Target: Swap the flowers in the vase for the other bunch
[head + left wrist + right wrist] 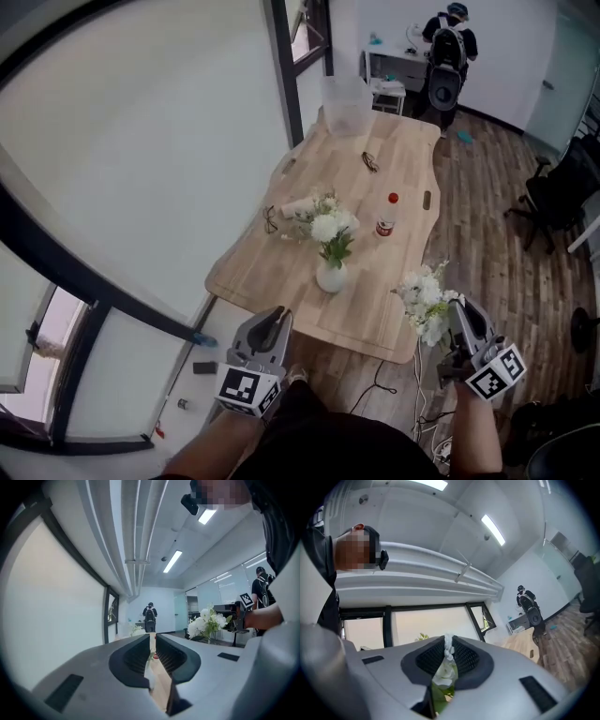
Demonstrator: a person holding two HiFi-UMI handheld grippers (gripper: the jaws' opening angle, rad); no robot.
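A small white vase (331,277) stands near the front of the wooden table (403,150), with white flowers (329,228) and green leaves in it. Off the table's front right corner, my right gripper (458,309) is shut on the stems of a second bunch of white flowers (427,298). In the right gripper view a white bloom and a green leaf (444,676) sit between the jaws of that gripper (449,641). My left gripper (277,322) hangs before the table's front left corner, jaws shut and empty. The left gripper view (153,637) shows the held bunch (205,622) to its right.
Behind the vase lie a pale wrapped bundle (298,207) and dark glasses (270,220). A red-capped bottle (386,217), another small dark item (370,161) and a clear tub (347,103) are farther back. A person with a backpack (448,56) stands beyond; an office chair (561,195) is at right.
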